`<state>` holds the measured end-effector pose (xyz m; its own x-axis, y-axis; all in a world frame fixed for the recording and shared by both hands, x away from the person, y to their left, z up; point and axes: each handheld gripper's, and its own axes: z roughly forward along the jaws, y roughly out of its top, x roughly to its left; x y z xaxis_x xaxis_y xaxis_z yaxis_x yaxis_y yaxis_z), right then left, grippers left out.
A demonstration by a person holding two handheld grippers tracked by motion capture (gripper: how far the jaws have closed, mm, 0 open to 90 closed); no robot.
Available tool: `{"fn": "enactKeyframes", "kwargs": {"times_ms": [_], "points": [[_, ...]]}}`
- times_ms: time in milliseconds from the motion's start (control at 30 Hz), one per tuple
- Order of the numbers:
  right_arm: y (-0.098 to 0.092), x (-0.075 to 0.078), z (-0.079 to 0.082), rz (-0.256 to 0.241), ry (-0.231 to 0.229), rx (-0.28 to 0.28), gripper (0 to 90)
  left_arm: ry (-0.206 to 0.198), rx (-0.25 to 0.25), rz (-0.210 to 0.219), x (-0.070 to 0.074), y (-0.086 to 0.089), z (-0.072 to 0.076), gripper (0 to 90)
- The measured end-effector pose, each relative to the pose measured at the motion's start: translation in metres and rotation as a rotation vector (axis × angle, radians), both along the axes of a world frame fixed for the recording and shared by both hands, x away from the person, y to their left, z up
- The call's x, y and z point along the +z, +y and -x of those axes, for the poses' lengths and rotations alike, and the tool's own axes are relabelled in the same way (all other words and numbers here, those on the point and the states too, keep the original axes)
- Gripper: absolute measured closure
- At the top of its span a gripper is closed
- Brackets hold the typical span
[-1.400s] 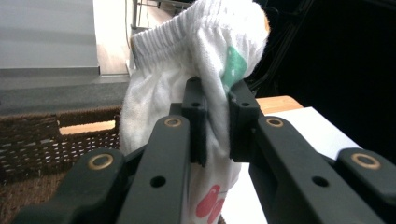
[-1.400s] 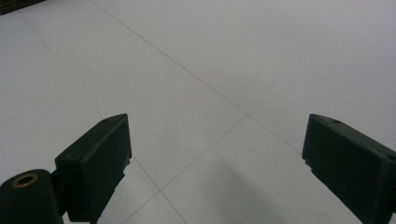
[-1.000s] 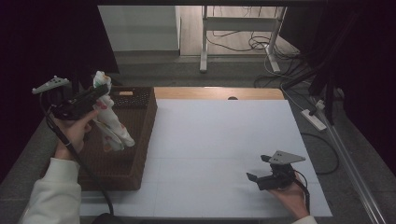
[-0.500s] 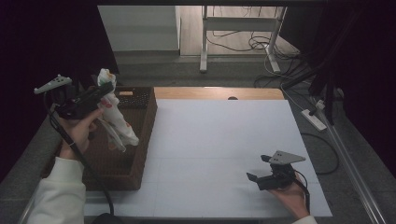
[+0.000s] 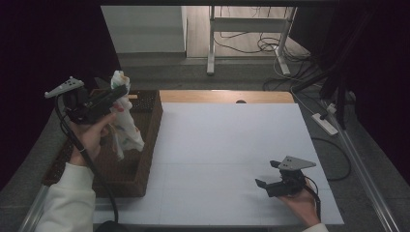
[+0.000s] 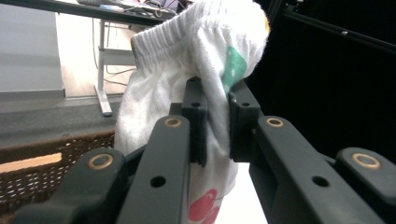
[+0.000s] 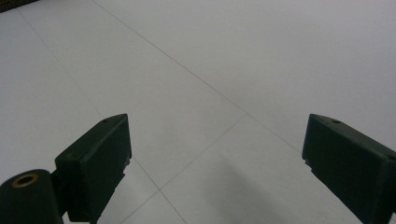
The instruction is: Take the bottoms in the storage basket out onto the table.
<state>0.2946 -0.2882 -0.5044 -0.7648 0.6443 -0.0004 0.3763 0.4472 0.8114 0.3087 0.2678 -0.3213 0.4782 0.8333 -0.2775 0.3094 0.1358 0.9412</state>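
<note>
White paper-covered table top [image 5: 232, 145] takes the middle and right of the high frame, faint grid lines on it. Dark brown woven wicker basket [image 5: 145, 140], rectangular, sits at the left of the frame against the paper's left edge; I see its weave again at lower left of the left gripper view [image 6: 42, 172].

White knitted cloth garment with an elastic ribbed edge and red and green prints [image 5: 124, 118] hangs over the basket in the upper left of the high frame, top end bunched, lower end dangling down toward the basket interior. My left gripper [image 5: 116, 94] has it pinched near the top: in the left gripper view [image 6: 217, 123] both black jaws press tight on the fabric [image 6: 205, 51], cherry print below them.

My right gripper [image 5: 266, 179] is at lower right, low over bare paper, well apart from the basket. Right gripper view [image 7: 215, 163]: jaws spread wide, holding nothing.
</note>
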Motion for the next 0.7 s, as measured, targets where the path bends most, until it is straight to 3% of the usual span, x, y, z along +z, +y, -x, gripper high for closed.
{"fn": "enactKeyframes", "kwargs": {"times_ms": [700], "points": [[0.0, 0.0, 0.0, 0.002, 0.0, -0.002, 8.2, -0.047, -0.071, 0.016, 0.015, -0.03, 0.001, 80.5]]}}
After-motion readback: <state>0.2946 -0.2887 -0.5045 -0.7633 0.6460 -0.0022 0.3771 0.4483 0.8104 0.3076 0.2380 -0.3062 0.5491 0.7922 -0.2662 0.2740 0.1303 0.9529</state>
